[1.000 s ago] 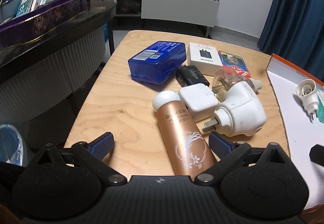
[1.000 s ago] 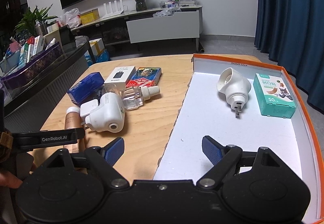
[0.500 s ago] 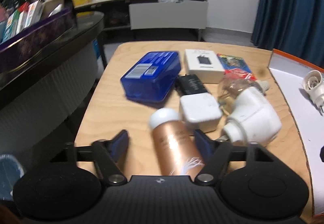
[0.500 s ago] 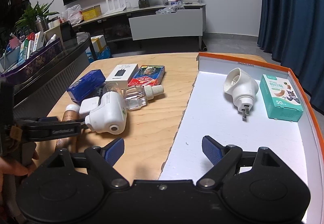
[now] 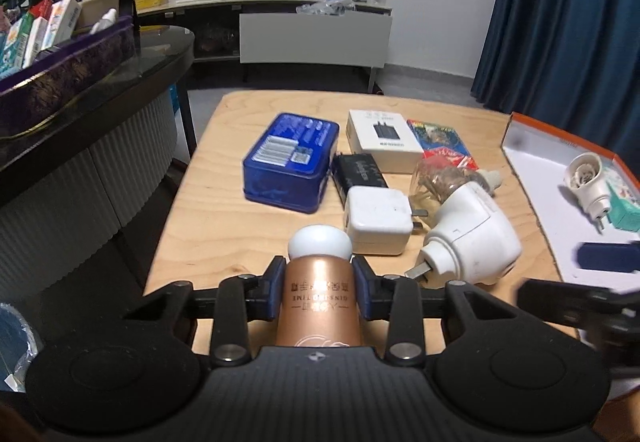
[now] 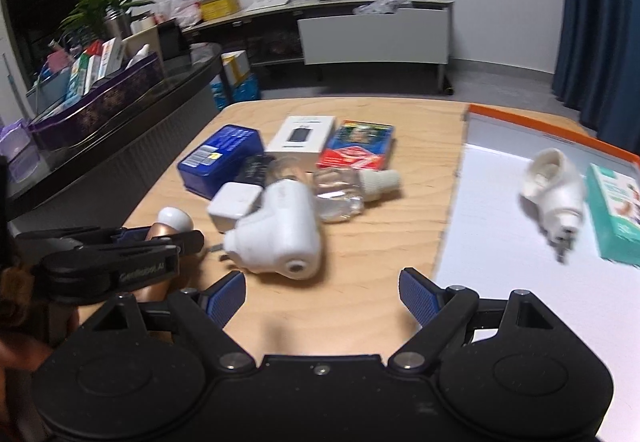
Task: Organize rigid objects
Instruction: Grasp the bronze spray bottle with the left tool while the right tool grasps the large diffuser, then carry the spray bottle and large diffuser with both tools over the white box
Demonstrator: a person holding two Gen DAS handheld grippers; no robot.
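Clamping gold bottle [image 5: 320, 298] flat on table: left tongs [image 5: 319, 292]; right tongs [image 6: 322, 298] spread, level, empty.

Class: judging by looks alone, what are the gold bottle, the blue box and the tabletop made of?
Bottle: probably plastic or metal with a satin metallic coat, soft sheen.
Blue box: likely tin or glossy plastic; rounded, reflective edges.
Tabletop: light wood, visible grain.
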